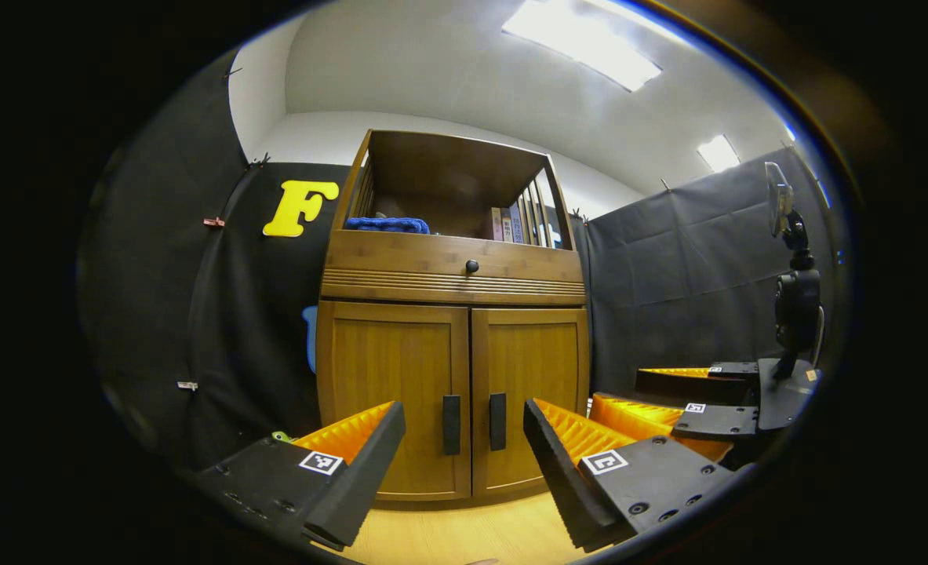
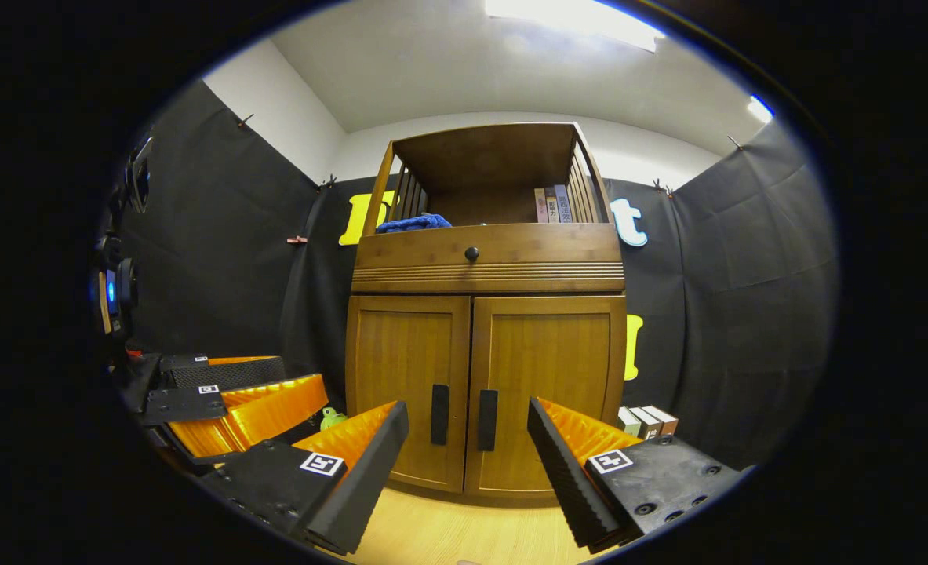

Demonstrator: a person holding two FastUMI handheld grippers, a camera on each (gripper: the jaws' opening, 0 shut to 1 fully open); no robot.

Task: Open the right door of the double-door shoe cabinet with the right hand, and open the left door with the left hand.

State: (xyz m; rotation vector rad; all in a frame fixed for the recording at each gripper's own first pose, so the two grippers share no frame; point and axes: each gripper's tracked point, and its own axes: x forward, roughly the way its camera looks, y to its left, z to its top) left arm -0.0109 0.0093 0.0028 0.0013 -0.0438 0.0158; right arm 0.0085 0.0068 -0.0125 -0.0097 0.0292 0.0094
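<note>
Both doors look shut, so with my right gripper [image 2: 467,471] fingers spread, I'd ease toward the right door's handle [image 2: 487,420] at 12 o'clock, centring it before closing and pulling.

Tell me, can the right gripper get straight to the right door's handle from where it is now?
Probably yes. The right gripper is open and faces the closed cabinet, and only bare floor lies between it and the right door's handle.

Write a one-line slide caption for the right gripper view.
Open right gripper faces the shoe cabinet, both doors closed, handles untouched.
</note>
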